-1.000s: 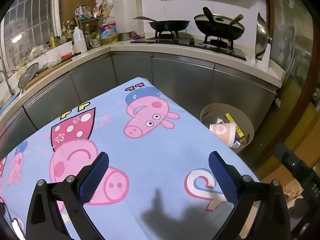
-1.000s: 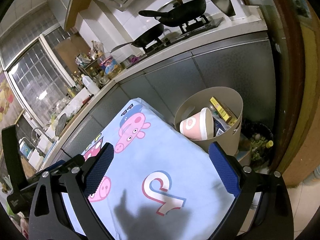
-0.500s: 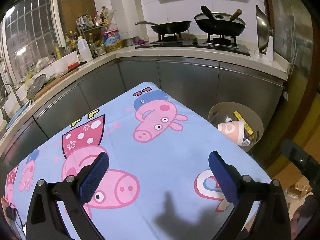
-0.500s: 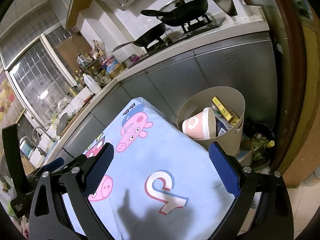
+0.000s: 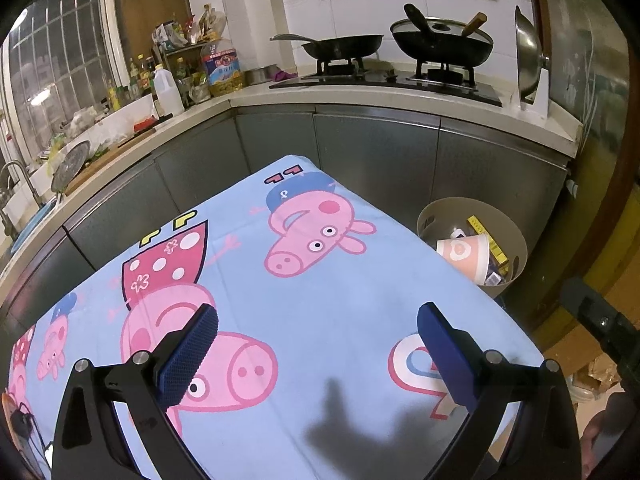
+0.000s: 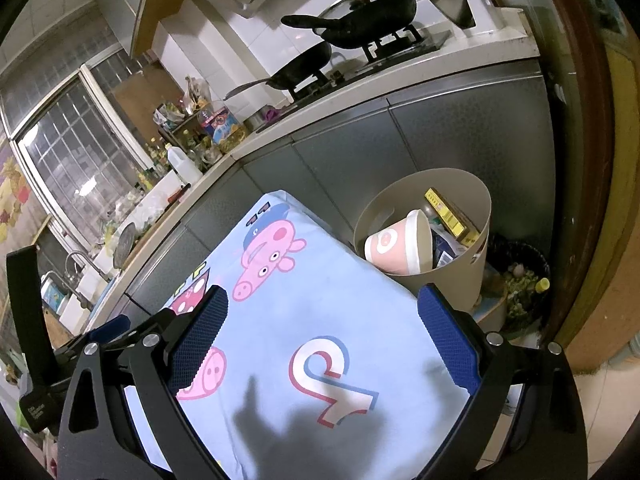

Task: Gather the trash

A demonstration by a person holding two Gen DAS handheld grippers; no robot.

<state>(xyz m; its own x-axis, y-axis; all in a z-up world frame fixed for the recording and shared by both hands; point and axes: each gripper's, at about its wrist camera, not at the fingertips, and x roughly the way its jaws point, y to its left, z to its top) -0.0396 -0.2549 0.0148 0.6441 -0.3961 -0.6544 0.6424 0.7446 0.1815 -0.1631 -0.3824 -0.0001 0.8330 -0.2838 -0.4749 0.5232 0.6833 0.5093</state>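
Note:
A beige waste bin (image 5: 516, 248) (image 6: 452, 280) stands on the floor past the table's far right corner. Inside it lie a pink paper cup (image 5: 466, 258) (image 6: 398, 246), a yellow box (image 5: 488, 238) (image 6: 450, 214) and other trash. My left gripper (image 5: 318, 354) hangs open over the blue cartoon-pig tablecloth (image 5: 320, 300), with nothing between its blue pads. My right gripper (image 6: 322, 346) is open too, empty, above the cloth's right part (image 6: 304, 320), with the bin just beyond its right finger. The left gripper's black body (image 6: 44, 360) shows at the left edge of the right wrist view.
A grey-fronted kitchen counter (image 5: 360, 100) wraps around the far side, with two black pans (image 5: 440, 46) on a stove, bottles (image 5: 168, 92) and a sink (image 5: 24, 208) at left. A dark bucket of scraps (image 6: 520, 280) sits by a wooden door frame (image 6: 580, 160) at right.
Both grippers have drawn back and up from the bin, the left more; more of the tablecloth shows in the left view. Both stayed open and empty.

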